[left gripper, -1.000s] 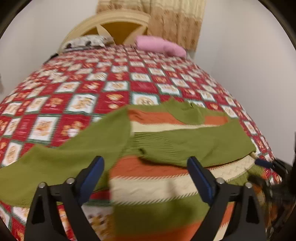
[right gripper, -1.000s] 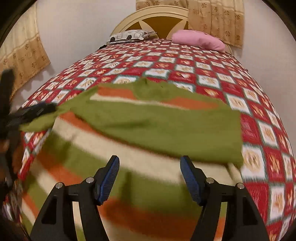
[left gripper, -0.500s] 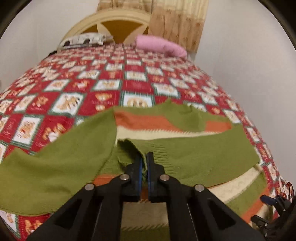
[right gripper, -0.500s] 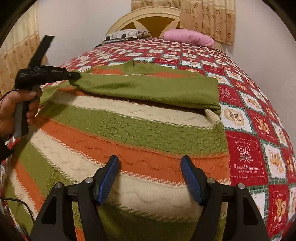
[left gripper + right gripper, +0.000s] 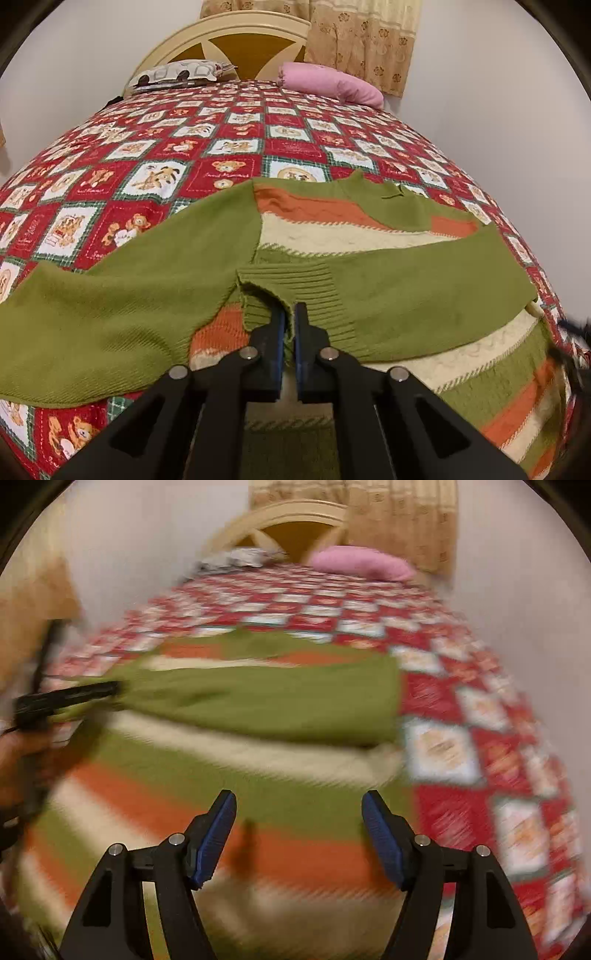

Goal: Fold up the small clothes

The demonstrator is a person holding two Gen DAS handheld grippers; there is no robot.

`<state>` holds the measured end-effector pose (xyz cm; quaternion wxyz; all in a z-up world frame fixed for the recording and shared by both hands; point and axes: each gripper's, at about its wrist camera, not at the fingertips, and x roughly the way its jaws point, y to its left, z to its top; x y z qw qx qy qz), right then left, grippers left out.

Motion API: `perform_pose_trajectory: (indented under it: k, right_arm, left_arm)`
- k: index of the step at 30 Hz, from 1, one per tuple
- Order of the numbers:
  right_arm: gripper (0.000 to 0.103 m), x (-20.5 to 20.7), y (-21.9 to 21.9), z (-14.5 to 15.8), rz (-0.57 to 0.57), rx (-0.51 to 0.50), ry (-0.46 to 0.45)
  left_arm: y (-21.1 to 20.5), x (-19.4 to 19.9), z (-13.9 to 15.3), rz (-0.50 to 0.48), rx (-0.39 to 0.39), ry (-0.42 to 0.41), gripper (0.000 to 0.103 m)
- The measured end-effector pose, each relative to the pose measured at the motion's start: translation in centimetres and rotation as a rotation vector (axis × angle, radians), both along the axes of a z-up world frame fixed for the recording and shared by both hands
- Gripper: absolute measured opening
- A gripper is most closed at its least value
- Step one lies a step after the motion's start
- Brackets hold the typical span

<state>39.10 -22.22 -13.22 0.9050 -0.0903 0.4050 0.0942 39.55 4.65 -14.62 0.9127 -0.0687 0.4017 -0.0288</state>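
Observation:
A striped sweater [image 5: 332, 236] in green, orange and cream lies flat on the bed. Its right sleeve [image 5: 424, 291] is folded across the body; its left sleeve [image 5: 129, 295] spreads out to the left. My left gripper [image 5: 290, 314] is shut on the ribbed cuff [image 5: 303, 288] of the folded sleeve. In the blurred right wrist view, my right gripper [image 5: 299, 830] is open and empty above the sweater's lower stripes [image 5: 258, 812], and the left gripper [image 5: 66, 698] shows at the left holding the folded sleeve [image 5: 266, 701].
The bed has a red patchwork bear quilt [image 5: 221, 147]. A pink pillow [image 5: 332, 86] and a patterned pillow [image 5: 177, 74] lie by the cream headboard [image 5: 236, 40]. A wall stands close on the right, curtains [image 5: 365, 37] behind.
My left gripper closed on the sleeve cuff and keeps hold of it. My right gripper stays open and is now moving fast over the sweater, blurring its view.

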Motion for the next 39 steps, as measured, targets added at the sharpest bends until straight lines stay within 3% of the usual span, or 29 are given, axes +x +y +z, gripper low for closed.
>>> perform_pose_trajectory:
  k: [2, 4, 5, 6, 7, 9, 10, 14, 22, 25, 28, 30, 33, 36, 37, 39]
  right_arm:
    - [0.071, 3.5, -0.1, -0.5, -0.097, -0.132, -0.023]
    - [0.071, 6.8, -0.8, -2.0, -0.161, -0.196, 0.029]
    - [0.071, 8.1, -1.8, -2.7, -0.199, -0.178, 0.045]
    - [0.071, 8.9, -2.9, -3.0, -0.236, -0.148, 0.053]
    - [0.071, 9.7, -5.1, -3.3, -0.312, -0.073, 0.080]
    - [0.071, 9.7, -8.3, -3.8, -0.376, 0.107, 0.127]
    - [0.071, 9.5, -8.9, -4.0, -0.372, 0.140, 0.131]
    - [0.071, 8.4, -8.5, -3.8, -0.334, 0.071, 0.125]
    - [0.074, 7.0, -9.1, -2.9, -0.333, 0.060, 0.131]
    - [0.074, 5.0, -7.8, 0.1, -0.363, 0.016, 0.014]
    - [0.074, 3.8, -4.7, 3.1, -0.270, 0.038, -0.087]
    - [0.074, 3.9, -3.0, 3.8, -0.165, 0.117, -0.102]
    - [0.074, 6.3, -1.5, 2.1, -0.036, 0.261, -0.003]
    - [0.074, 9.0, -2.5, -1.8, -0.092, 0.267, 0.113]
    - [0.071, 9.3, -3.3, -2.8, -0.124, 0.257, 0.131]
    - [0.052, 9.2, -5.3, -3.5, -0.136, 0.314, 0.120]
  left_arm:
    - [-0.4, 0.0, 0.1, 0.011, 0.029, 0.003, 0.010]
    - [-0.6, -0.1, 0.3, 0.008, 0.043, -0.002, 0.031]
    - [-0.7, -0.4, 0.4, 0.012, 0.051, -0.011, 0.060]
    - [-0.6, -0.7, 0.5, 0.026, 0.060, -0.027, 0.083]
    - [-0.5, -1.1, 0.6, 0.032, 0.060, -0.053, 0.086]
    - [-0.7, -1.2, 0.5, 0.008, 0.057, -0.056, 0.086]
    - [-0.8, -0.9, 0.2, 0.000, 0.066, -0.041, 0.086]
    - [-1.3, 0.3, -1.0, 0.002, 0.098, 0.026, 0.087]
    - [-0.3, -1.6, -0.2, 0.009, 0.026, -0.014, 0.093]
    - [-0.4, -1.5, -0.5, 0.007, 0.024, -0.005, 0.094]
    - [-1.4, -1.0, -0.9, 0.013, 0.088, 0.014, 0.094]
    - [-1.8, -1.0, -1.0, 0.023, 0.130, 0.020, 0.095]
    - [-1.8, -0.9, -1.3, 0.039, 0.156, 0.035, 0.095]
    - [-1.4, -0.9, -1.4, 0.038, 0.142, 0.040, 0.096]
    - [-1.4, -1.0, -1.5, 0.035, 0.138, 0.039, 0.097]
    - [-1.6, -1.0, -1.5, 0.029, 0.141, 0.036, 0.098]
